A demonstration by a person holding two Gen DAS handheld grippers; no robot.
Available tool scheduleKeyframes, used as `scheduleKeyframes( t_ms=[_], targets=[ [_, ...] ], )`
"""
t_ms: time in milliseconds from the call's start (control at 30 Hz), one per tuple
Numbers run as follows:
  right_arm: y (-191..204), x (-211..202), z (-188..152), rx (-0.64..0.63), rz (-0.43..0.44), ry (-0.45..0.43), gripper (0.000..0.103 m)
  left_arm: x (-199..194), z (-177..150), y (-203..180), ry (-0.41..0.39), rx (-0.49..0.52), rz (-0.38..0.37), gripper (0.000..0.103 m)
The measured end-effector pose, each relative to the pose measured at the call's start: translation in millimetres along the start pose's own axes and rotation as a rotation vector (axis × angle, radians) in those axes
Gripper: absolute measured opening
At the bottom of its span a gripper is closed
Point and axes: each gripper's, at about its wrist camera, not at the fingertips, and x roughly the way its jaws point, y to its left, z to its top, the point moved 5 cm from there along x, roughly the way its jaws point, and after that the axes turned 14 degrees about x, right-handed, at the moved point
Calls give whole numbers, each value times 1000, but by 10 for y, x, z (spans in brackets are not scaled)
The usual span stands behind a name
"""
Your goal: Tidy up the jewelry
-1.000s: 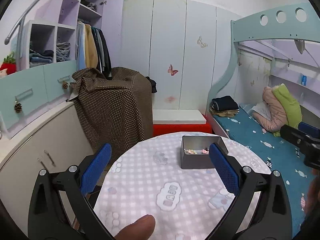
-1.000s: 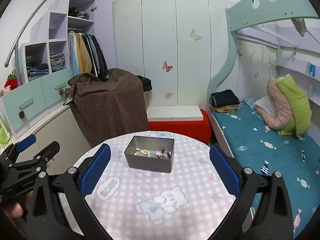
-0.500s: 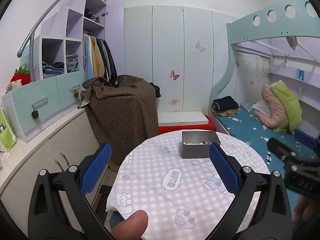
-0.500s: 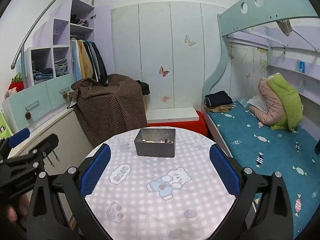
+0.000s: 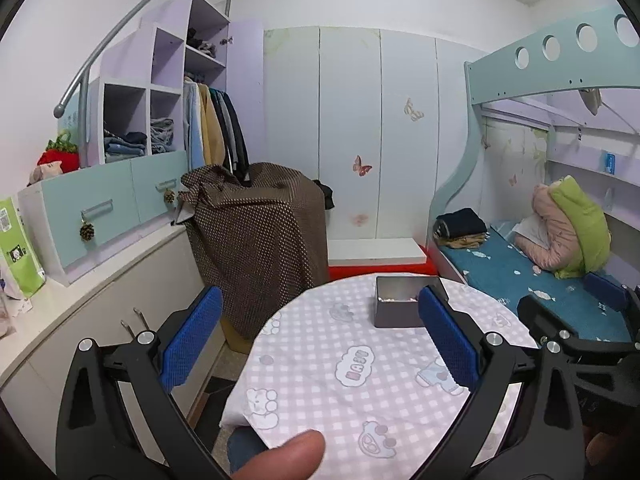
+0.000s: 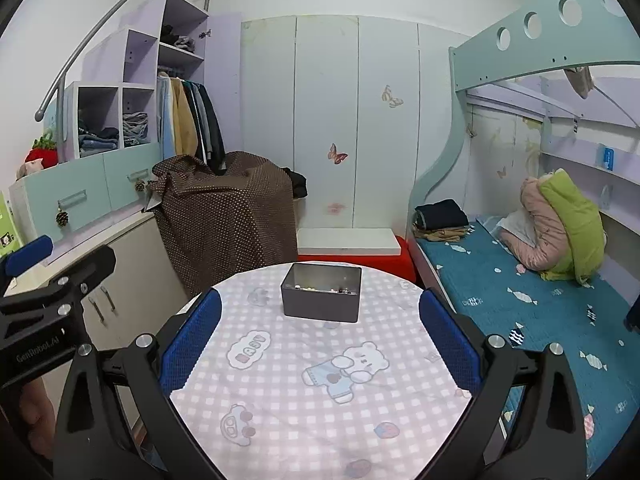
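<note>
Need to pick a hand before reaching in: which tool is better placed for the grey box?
Right, probably. The grey box sits centred between the right tool's open fingers; for the left tool it lies off toward one finger.

table (image 6: 320,400): near half bare | obstacle: gray box (image 6: 320,306) far side

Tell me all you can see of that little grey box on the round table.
The box is a small, dark grey, open-topped rectangular container with plain, smooth walls, possibly metal. It stands upright and level on the far part of the round table, which is covered by a pink checked cloth with cartoon prints. Small beads or trinkets, pale and dark, lie on its bottom; they are too small to identify. Nothing else touches it: both grippers are held back from it with jaws wide open and empty.
</note>
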Motion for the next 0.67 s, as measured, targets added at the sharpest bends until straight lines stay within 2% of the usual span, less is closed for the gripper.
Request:
scheduleKeyframes(
  t_ms=[333, 667],
  targets=[
    [-5, -12, 4, 10, -6, 2, 95, -37, 14, 56, -25, -30, -26, 98],
    [-19, -9, 13, 11, -3, 4, 95, 19, -24, 83, 8, -54, -18, 98]
  ],
)
